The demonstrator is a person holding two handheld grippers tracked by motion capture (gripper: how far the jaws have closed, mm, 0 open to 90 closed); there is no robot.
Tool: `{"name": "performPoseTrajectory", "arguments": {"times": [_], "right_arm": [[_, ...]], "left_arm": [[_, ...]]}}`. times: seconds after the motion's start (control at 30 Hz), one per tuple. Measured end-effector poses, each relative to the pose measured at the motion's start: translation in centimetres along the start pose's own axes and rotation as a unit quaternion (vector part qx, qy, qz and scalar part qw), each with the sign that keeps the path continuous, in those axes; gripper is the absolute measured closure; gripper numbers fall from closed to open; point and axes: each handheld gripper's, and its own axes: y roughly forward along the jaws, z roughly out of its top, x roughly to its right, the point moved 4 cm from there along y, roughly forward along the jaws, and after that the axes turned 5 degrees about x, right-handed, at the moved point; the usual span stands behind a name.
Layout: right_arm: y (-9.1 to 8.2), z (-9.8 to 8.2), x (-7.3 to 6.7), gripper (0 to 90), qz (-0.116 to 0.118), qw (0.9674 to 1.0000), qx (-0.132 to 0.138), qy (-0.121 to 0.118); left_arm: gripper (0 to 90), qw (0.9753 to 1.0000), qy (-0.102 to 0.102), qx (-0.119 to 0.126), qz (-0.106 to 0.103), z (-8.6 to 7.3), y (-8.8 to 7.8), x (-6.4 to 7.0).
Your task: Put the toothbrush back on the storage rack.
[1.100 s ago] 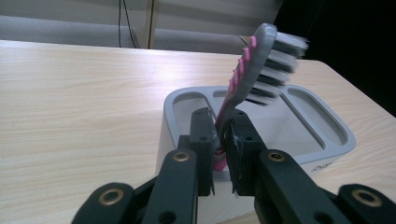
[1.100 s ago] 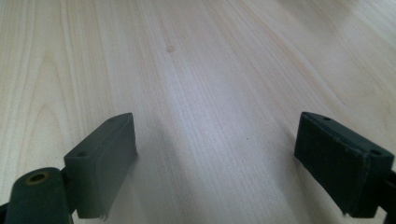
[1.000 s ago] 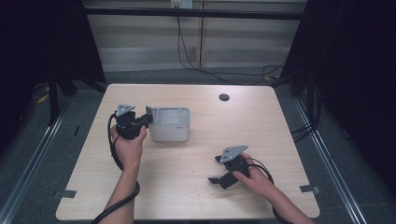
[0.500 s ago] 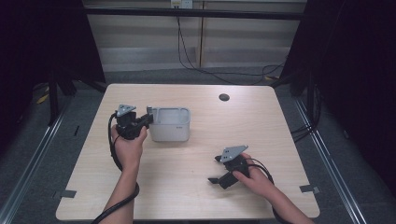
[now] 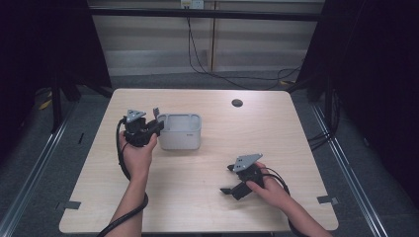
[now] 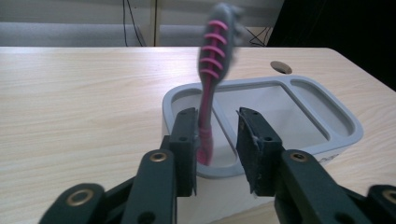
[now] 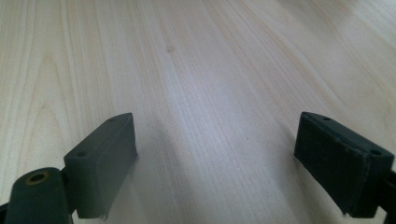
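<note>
A pink-and-grey toothbrush [image 6: 210, 84] stands, blurred, in the end compartment of a grey tray [image 6: 336, 116] on the desk [image 5: 207, 207], between the left tongs [image 6: 215, 135], whose jaws have just been opening off it. Well apart, the right tongs [image 7: 215, 158] gape wide, empty, over bare wood.

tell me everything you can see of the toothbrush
The toothbrush is grey with pink ribs along the grip and a pink lower handle, plastic by its look. It stands nearly upright, blurred, its lower end inside the small end compartment of the grey tray. The left gripper has just been opening: the brush lies against one jaw pad while the other stands clear, so it is no longer clamped.
</note>
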Motion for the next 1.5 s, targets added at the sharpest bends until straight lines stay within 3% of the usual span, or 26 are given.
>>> {"name": "performPoseTrajectory", "arguments": {"times": [0.5, 0.9, 1.5], "right_arm": [[-0.1, -0.1, 0.0, 12.0, -0.002, 1.0, -0.001, 0.0], [-0.1, -0.1, -0.1, 12.0, -0.003, 1.0, -0.001, 0.001], [-0.2, -0.1, -0.1, 12.0, -0.006, 1.0, -0.001, 0.002]], "left_arm": [[53.4, 0.9999, 0.001, -0.003, 0.014, 0.4, 0.1, 0.0], [47.4, 0.9997, -0.009, 0.0, 0.021, 0.5, -0.7, -0.8], [34.4, 0.9999, -0.013, -0.001, 0.002, 1.1, -2.3, -0.9]]}}
